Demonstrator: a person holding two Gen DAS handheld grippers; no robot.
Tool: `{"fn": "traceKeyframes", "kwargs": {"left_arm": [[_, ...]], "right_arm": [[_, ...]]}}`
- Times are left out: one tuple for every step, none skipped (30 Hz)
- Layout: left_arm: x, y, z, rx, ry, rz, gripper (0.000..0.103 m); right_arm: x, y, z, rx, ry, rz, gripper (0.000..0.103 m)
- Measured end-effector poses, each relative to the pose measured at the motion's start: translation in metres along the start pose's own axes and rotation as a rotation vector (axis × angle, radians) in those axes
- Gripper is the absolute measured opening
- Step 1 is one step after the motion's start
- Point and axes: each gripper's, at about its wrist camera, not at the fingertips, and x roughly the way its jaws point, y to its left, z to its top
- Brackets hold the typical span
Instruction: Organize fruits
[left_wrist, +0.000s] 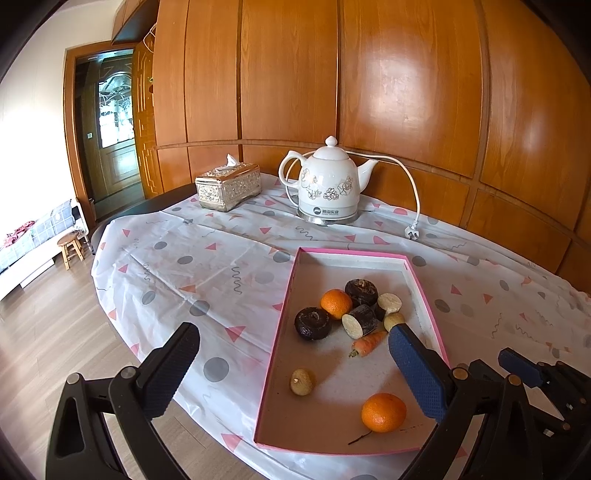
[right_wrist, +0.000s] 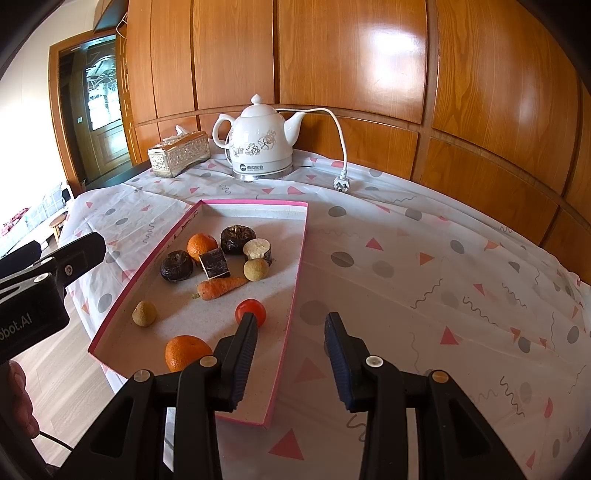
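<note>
I hold both grippers empty with jaws apart; my right gripper (right_wrist: 291, 354) straddles the pink tray's (right_wrist: 301, 266) near rim, and the small tomato (right_wrist: 253, 311) sits just beyond its left finger, nearest this hand.

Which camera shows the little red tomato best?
The right wrist view: the red tomato sits in the pink tray, just beyond the right gripper. In the left wrist view a blue finger pad hides it.
</note>
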Motion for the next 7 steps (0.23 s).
{"fn": "traceKeyframes", "kwargs": {"left_arm": [[0.0004, 0.0004, 0.0004, 0.000, -0.002, -0.001, 0.103], [0.0004, 0.0007, 0.0003, 0.002, -0.004, 0.000, 0.103], [-0.0001, 0.0003, 0.0002, 0.002, -0.007, 0.000, 0.102], [0.0002, 0.0005, 0.0003, 0.002, -0.007, -0.002, 0.102], [0.0005, 0.0007, 0.0003, 0.002, -0.006, -0.003, 0.102], [0.0013, 0.0008, 0.0002, 0.000, -0.001, -0.007, 0.103], [0.0024, 0.0009, 0.0002, -0.002, 0.005, -0.015, 0.103]], "right_arm": [[0.0000, -0.0001, 0.0000, -0.001, 0.000, 0.000, 0.038], [0.0000, -0.0002, 0.0000, -0.001, -0.001, 0.000, 0.038], [0.0001, -0.0007, -0.0003, 0.002, -0.002, 0.000, 0.038], [0.0003, -0.0018, -0.0009, 0.006, -0.003, -0.001, 0.038], [0.0001, -0.0028, -0.0010, 0.010, -0.003, -0.001, 0.038], [0.0001, -0.0043, -0.0014, 0.014, -0.004, -0.002, 0.038], [0.0002, -0.0069, -0.0017, 0.020, -0.005, -0.003, 0.038]]}}
